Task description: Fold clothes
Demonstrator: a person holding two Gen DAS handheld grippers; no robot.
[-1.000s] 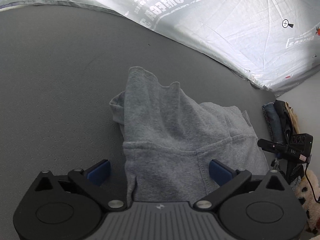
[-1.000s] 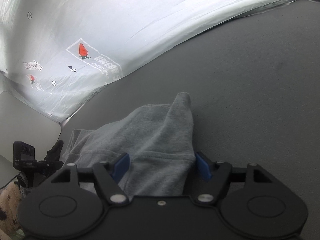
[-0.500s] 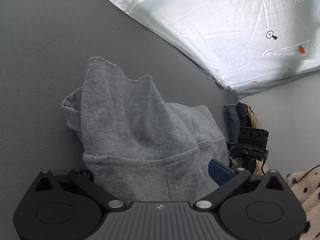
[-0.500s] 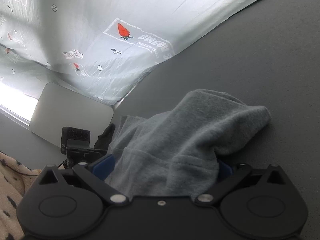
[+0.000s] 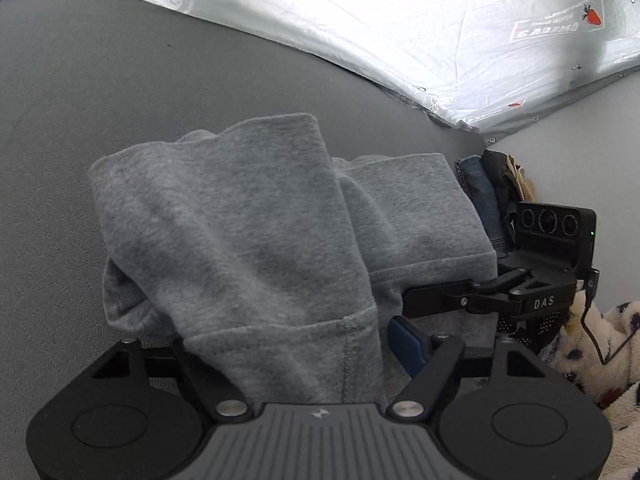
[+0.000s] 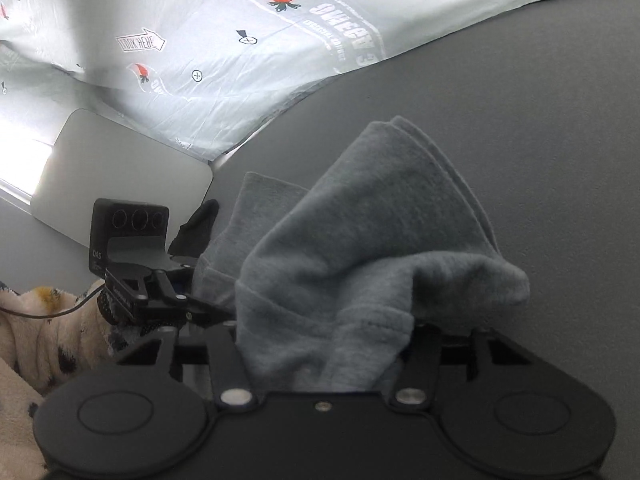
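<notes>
Both grippers, left gripper [image 5: 320, 344] and right gripper [image 6: 324, 344], pinch the grey sweatshirt's [image 5: 248, 216] hem mid-fold over the dark tabletop [image 5: 80, 100]; next, lay it flat on the far side.

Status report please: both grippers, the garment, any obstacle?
Left gripper and right gripper both shut on grey garment. Garment lifted, bunched, over grey surface. No obstacle seen.

Plain grey garment [image 5: 248, 216], strawberry-printed sheet [image 6: 280, 40]

Bright backlight glares through the printed sheet [image 5: 420, 28]; fisheye edges curve, corners dark.
</notes>
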